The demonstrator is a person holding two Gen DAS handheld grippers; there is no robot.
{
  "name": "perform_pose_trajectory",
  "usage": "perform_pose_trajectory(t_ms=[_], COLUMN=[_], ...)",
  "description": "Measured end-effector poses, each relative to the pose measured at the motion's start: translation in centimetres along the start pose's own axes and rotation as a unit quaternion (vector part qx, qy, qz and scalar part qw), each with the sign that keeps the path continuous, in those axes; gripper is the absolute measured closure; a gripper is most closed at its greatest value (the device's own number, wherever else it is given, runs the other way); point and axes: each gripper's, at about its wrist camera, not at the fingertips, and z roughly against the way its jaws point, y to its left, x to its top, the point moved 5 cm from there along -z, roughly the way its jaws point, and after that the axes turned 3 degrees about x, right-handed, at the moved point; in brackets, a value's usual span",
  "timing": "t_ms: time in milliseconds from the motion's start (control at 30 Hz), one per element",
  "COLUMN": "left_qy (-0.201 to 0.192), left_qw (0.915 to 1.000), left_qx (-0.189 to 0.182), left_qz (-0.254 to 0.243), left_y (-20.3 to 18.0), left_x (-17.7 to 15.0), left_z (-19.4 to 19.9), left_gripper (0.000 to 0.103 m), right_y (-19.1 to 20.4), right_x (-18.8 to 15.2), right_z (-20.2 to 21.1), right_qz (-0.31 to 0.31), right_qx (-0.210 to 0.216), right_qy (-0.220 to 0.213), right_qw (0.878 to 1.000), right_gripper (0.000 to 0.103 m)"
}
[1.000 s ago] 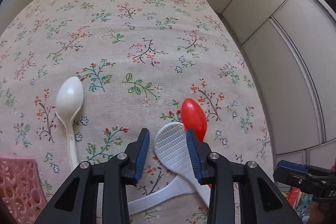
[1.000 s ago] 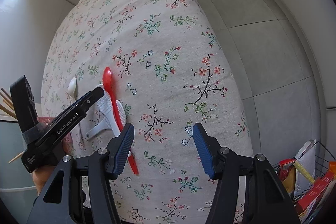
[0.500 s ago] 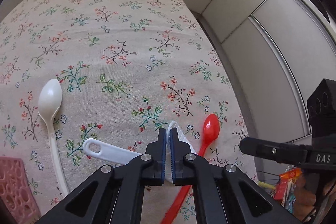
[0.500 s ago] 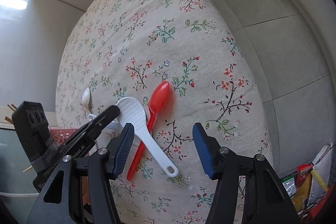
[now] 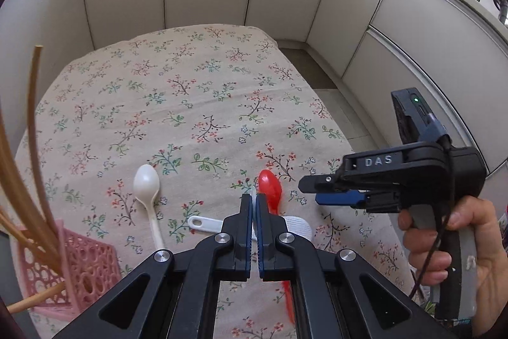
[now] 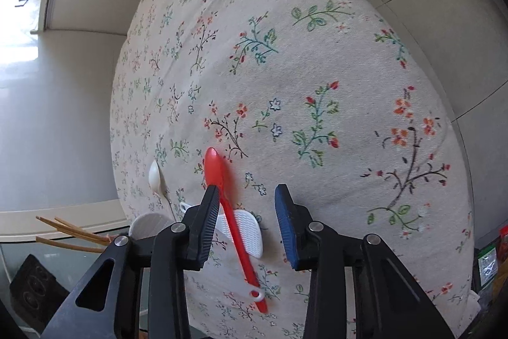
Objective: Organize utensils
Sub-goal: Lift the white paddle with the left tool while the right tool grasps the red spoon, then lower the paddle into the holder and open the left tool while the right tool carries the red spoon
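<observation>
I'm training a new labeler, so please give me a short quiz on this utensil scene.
1. True or false: the right gripper is open.
2. Which spoon lies nearer the pink basket: A) the red spoon, or B) the white spoon?
3. In the right wrist view, what does the red spoon lie across?
Key: 1 true; 2 B; 3 the head of a white rice paddle.
</observation>
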Motion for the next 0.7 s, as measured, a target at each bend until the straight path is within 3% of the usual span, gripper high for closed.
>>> perform_pose_trajectory(t_ms=[133,300,600,633,700], left_qy=[-0.012,-0.028,-0.033,-0.034,-0.039], left_qw=[0.9998,0.9989,0.9986,0.9986,0.9984], left_qx=[0.012,0.025,0.03,0.031,0.033], left_qz=[-0.012,-0.028,-0.028,-0.027,-0.023], left_y=[0.6,1.6,3.6,3.9,4.4], left_x=[-0.4,-1.1,-2.1,-2.2,-2.3], left_z=[2.2,4.5,6.5,6.8,7.3], left_gripper=[0.101,0.101,0.101,0.101,0.101], right_y=[2.7,6.0,7.4,7.5,7.7], right_x=[0.3,0.6,0.4,0.4,0.3], right_z=[-1.6,-2.8,-6.1,-6.2,-6.4], right_qz=[0.064,0.175,0.221,0.228,0.233], right_qx=[-0.071,-0.188,-0.26,-0.27,-0.275], right_qy=[-0.007,-0.033,-0.023,-0.025,-0.031], right_qw=[0.995,0.966,0.94,0.935,0.932], right_gripper=[0.067,0.067,0.067,0.074,0.075])
